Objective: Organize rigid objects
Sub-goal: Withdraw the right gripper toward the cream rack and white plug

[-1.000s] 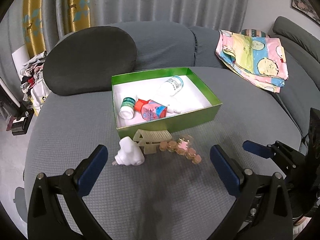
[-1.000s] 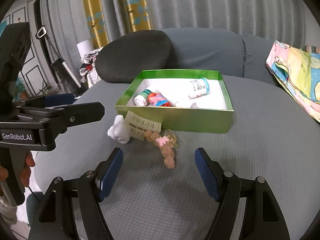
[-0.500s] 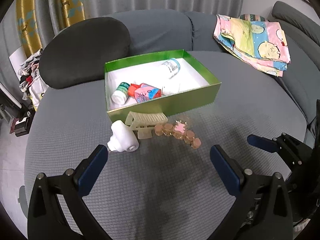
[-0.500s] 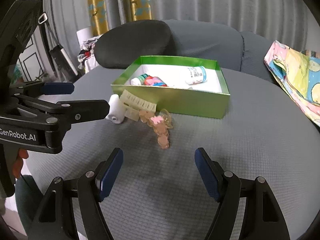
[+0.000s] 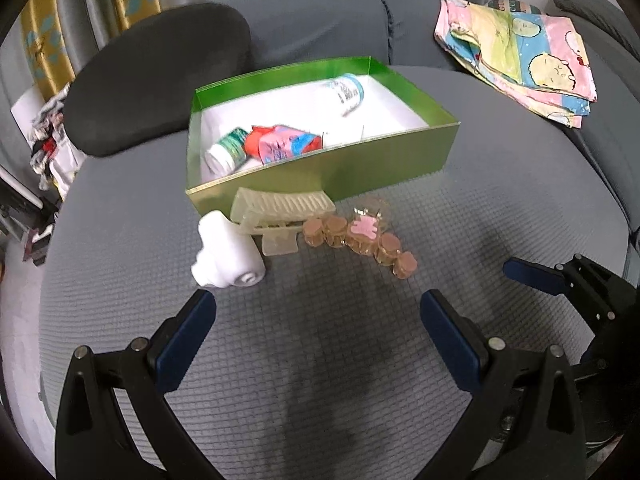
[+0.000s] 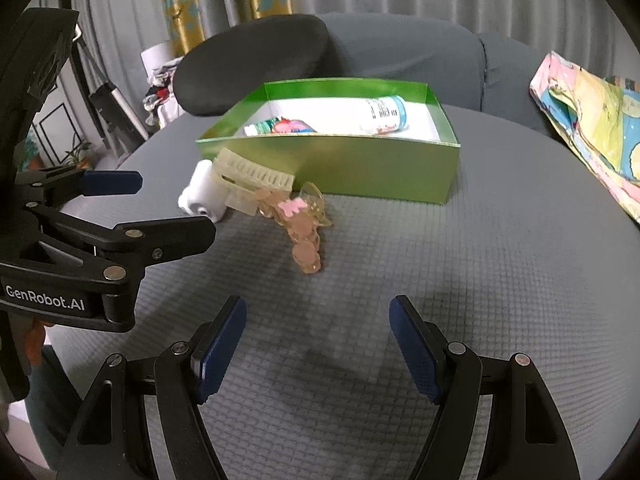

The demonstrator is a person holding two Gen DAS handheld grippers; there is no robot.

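Note:
A green box [image 5: 384, 160] [image 6: 372, 168] stands on the round grey cushion; it holds two white bottles [image 5: 340, 96] [image 5: 224, 152] and a red-and-blue pack [image 5: 280, 144]. In front of it lie a white plug-like object [image 5: 228, 252] [image 6: 200, 196], a pale yellow hair claw [image 5: 280, 212] [image 6: 248, 180] and a pink-brown hair clip [image 5: 360, 236] [image 6: 300, 224]. My left gripper [image 5: 316, 336] is open and empty, just short of these objects. My right gripper [image 6: 316, 344] is open and empty, near the clip. Each gripper also shows in the other's view: the right one [image 5: 560, 280], the left one [image 6: 132, 208].
A dark grey pillow [image 5: 156, 80] lies behind the box against the grey sofa back [image 5: 312, 20]. A folded pastel cloth [image 5: 516, 48] [image 6: 592, 120] lies at the right. Clutter and curtains stand at the far left [image 5: 48, 148].
Both grippers have moved closer to the objects in front of the box and now look down on them more steeply. Nothing on the cushion has moved.

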